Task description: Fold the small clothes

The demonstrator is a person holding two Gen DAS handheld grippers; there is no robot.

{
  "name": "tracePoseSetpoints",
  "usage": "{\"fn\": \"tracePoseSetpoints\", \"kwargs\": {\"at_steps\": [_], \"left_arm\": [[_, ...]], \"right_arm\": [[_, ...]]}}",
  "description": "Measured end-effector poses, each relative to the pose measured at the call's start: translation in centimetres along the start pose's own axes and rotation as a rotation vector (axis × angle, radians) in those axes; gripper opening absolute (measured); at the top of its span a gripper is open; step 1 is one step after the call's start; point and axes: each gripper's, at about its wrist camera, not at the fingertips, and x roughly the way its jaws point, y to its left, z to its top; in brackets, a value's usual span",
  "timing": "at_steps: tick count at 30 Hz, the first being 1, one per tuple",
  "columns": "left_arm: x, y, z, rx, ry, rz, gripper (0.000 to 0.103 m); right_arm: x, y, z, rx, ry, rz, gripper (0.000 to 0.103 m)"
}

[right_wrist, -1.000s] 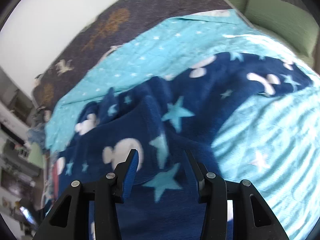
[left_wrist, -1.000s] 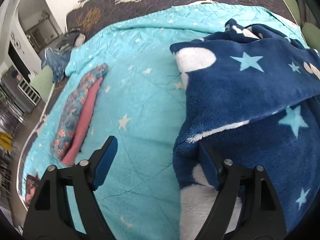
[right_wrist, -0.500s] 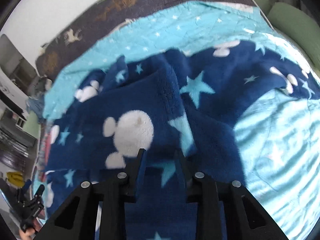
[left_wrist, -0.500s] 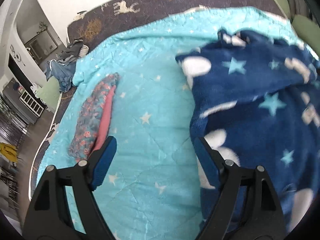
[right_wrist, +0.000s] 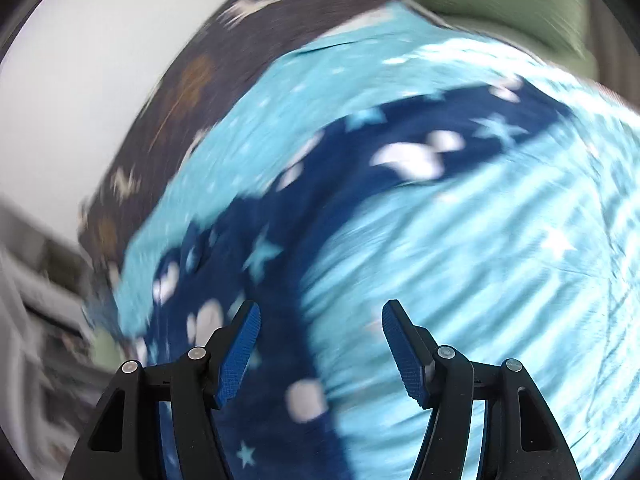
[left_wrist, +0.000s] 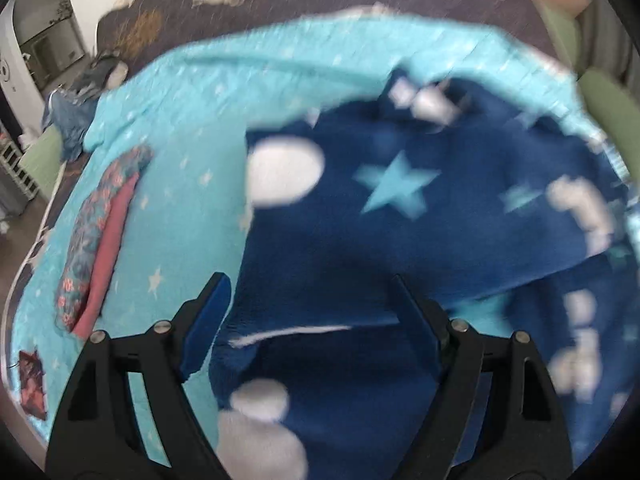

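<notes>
Mid-fold on fleece (left_wrist: 400,240) on bed (left_wrist: 192,208). Right gripper (right_wrist: 320,344) jaws just opened, empty; left gripper (left_wrist: 308,320) jaws apart over fleece edge. Next: regrasp edge.

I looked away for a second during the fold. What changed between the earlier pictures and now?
The right gripper had narrowed its jaws over a fold of the navy star fleece; its jaws have just been opening, and it has swung aside over the turquoise quilt, with nothing gripped. The left gripper, open throughout, has shifted onto the fleece's edge. The folded floral garment stayed put.
</notes>
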Motion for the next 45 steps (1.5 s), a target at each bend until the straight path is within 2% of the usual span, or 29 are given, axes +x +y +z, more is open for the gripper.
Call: {"fn": "tracePoseSetpoints", "kwargs": {"at_steps": [1,2,4,5,8,13,19,20,21,22,23,26,30,33,37,40,42,45], "left_arm": [[1.3,0.4,-0.3,-0.030,0.039,-0.015,0.089],[1.7,1.3,-0.6,-0.099,0.044,-0.039,0.095],[1.5,2.3,-0.7,-0.171,0.055,-0.073,0.096],[1.4,2.3,-0.7,-0.173,0.058,-0.080,0.096],[-0.5,1.7,-0.8,-0.103,0.013,-0.044,0.096],[-3.3,0.4,-1.6,-0.001,-0.057,-0.036,0.096],[-5.1,-0.6,-1.4,0.056,-0.108,-0.074,0.096],[-5.1,-0.6,-1.2,0.063,-0.114,-0.075,0.096],[-5.1,-0.8,-1.0,0.074,-0.129,-0.077,0.096],[-5.1,-1.0,-0.9,0.081,-0.139,-0.077,0.096],[-5.1,-1.1,-0.7,0.082,-0.143,-0.073,0.096],[-4.4,-0.9,-0.2,0.059,-0.125,-0.081,0.096],[-4.1,0.2,0.4,-0.006,-0.118,-0.107,0.096],[-4.2,0.8,0.7,-0.048,-0.127,-0.126,0.096],[-4.4,1.6,0.8,-0.092,-0.138,-0.161,0.096],[-4.5,2.3,0.4,-0.120,-0.140,-0.166,0.096],[-4.5,3.1,0.2,-0.140,-0.140,-0.177,0.096],[-4.3,4.0,-0.3,-0.167,-0.128,-0.194,0.096]], "right_arm": [[-0.2,-1.8,0.8,0.064,-0.008,0.017,0.071],[-0.2,-4.1,1.8,0.150,-0.022,0.038,0.073],[-0.1,-6.7,3.1,0.254,-0.042,0.061,0.075],[0.0,-8.4,3.8,0.318,-0.056,0.080,0.076],[0.4,-11.6,5.8,0.451,-0.121,0.124,0.076],[2.2,-14.0,8.9,0.550,-0.194,0.077,0.076],[3.6,-14.3,11.9,0.537,-0.283,0.016,0.075],[3.9,-14.2,12.3,0.517,-0.288,0.001,0.071],[4.3,-14.0,12.6,0.496,-0.290,-0.011,0.053],[4.6,-13.8,12.7,0.470,-0.279,-0.017,0.018],[5.1,-13.7,13.0,0.455,-0.254,-0.022,0.006],[4.5,-12.7,13.1,0.433,-0.302,-0.029,0.007],[1.7,-11.0,13.9,0.383,-0.359,0.040,0.007],[-1.1,-7.3,14.8,0.278,-0.405,0.121,0.007],[-3.5,3.5,13.4,-0.053,-0.395,0.202,0.007],[-3.6,14.0,7.7,-0.390,-0.326,0.261,0.007],[-2.5,19.1,3.0,-0.580,-0.263,0.263,0.008],[1.5,24.4,-6.1,-0.817,-0.081,0.273,0.011]]}}
